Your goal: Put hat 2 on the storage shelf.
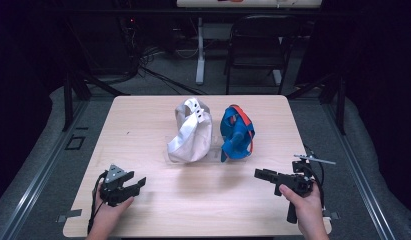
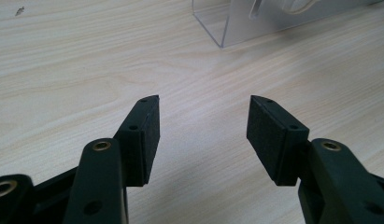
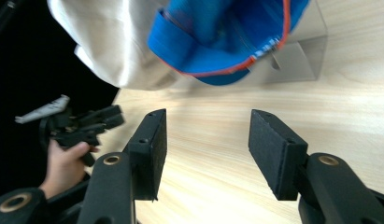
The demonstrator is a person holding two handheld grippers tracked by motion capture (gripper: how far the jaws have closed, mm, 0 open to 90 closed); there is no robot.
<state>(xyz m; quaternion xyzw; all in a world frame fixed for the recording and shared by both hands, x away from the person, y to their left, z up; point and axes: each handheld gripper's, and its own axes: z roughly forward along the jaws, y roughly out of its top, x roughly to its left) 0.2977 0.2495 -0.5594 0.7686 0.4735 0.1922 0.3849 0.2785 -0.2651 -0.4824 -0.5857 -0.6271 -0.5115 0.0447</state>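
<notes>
A clear acrylic stand [image 1: 213,152] sits at the middle of the pale wood-grain table [image 1: 143,125], and everything else can be placed from it. Two caps rest on this stand side by side. The white fabric baseball cap with a snap-back strap [image 1: 190,131] occupies the stand's left half, its strap end with small holes pointing up and away from the person. The bright blue fabric cap with orange-red trim [image 1: 237,133] occupies the stand's right half, just beside the white one. In the right gripper view the blue cap [image 3: 217,37] shows its inside, with the orange-red edge along its rim and a small striped tag near that edge; the marks on the tag are too blurred to read. No brand, label or other writing can be made out on either cap or on the stand.

The left gripper [image 1: 138,184] rests low on the table, nearer the person than the stand and off to its left, held by a hand. Its jaws stand wide apart with nothing between them; the left gripper view shows bare wood between the black pads and a corner of the stand [image 2: 222,28] farther ahead.

The right gripper [image 1: 258,173] lies nearer the person than the stand and to its right, pointing leftward, held by the other hand. Its jaws are also spread wide and empty, with the blue cap and white cap [image 3: 110,42] ahead of them.
</notes>
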